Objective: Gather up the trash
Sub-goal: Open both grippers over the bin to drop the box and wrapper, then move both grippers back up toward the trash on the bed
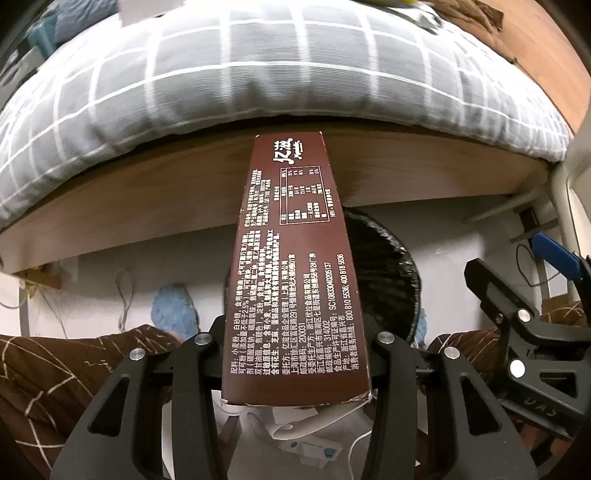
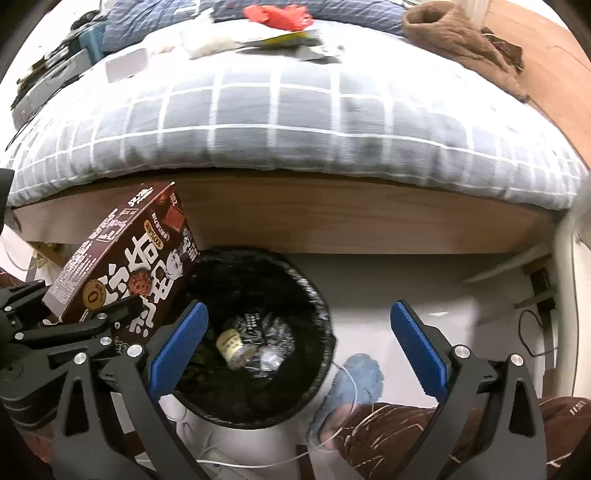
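Observation:
My left gripper [image 1: 295, 354] is shut on a long brown snack box [image 1: 295, 266] with white print, which sticks out ahead over the bin's left rim. From the right wrist the same box [image 2: 125, 258] shows at the left, with the left gripper [image 2: 79, 319] clamped on it. Below stands a round bin with a black liner [image 2: 314, 295], partly hidden behind the box in the left wrist view [image 1: 391, 266]. A cup, foil and wrappers [image 2: 255, 341] lie in its bottom. My right gripper [image 2: 299, 345] hangs above the bin, blue pads wide open and nothing between them.
A bed with a grey checked cover [image 2: 295, 110] and wooden side board [image 2: 369, 218] runs behind the bin. A red wrapper [image 2: 280, 16], white pieces and brown cloth [image 2: 454, 37] lie on it. The person's brown patterned trouser legs [image 2: 424, 435], a blue slipper [image 2: 354, 384] and white cables [image 2: 258, 461] are nearby.

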`<state>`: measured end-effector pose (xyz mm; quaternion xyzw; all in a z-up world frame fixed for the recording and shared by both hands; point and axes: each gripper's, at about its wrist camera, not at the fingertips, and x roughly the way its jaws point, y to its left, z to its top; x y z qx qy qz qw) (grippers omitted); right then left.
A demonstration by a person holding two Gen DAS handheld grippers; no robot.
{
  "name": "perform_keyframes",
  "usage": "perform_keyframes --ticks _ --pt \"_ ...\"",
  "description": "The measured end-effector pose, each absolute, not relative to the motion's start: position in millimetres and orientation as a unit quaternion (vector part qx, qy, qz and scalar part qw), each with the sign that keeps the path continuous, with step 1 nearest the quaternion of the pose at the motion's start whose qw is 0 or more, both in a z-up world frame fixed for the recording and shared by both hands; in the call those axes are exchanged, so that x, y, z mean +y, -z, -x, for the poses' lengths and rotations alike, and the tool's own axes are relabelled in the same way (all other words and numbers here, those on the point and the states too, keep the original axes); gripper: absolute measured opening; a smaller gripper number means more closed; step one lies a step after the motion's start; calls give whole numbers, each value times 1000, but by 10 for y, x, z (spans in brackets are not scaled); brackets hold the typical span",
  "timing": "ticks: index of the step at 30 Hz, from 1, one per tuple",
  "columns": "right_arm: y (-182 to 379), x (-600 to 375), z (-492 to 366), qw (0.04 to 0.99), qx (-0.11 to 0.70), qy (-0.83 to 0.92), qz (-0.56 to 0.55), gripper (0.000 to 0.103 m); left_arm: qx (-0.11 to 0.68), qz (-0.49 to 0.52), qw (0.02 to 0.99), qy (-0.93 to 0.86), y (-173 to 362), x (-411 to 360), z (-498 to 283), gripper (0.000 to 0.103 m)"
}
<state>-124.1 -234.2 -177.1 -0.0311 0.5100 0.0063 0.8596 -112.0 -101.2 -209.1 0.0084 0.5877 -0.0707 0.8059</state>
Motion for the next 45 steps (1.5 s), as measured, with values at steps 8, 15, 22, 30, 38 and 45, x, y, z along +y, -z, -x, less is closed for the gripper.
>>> perform_keyframes --ticks 8,15,22,30,38,45 --pt "1753 -2687 1348 858 513 26 9 95 584 -20 806 97 2072 -1255 1203 43" --pt "1776 -2811 1387 858 513 34 2 95 581 -32 806 106 2073 -1347 1172 48" --pt "1738 -2770 1360 861 508 28 2 95 555 -47 826 86 1974 -1320 1203 71" --pt "1597 -2715 1311 873 487 26 10 95 529 -39 845 63 1788 -1155 1193 93" --pt "1423 -2614 1271 886 463 26 20 95 508 -19 860 42 1580 -911 1166 97" --pt "1231 -2500 1194 896 443 23 26 95 489 -6 872 27 1371 -667 1150 97"
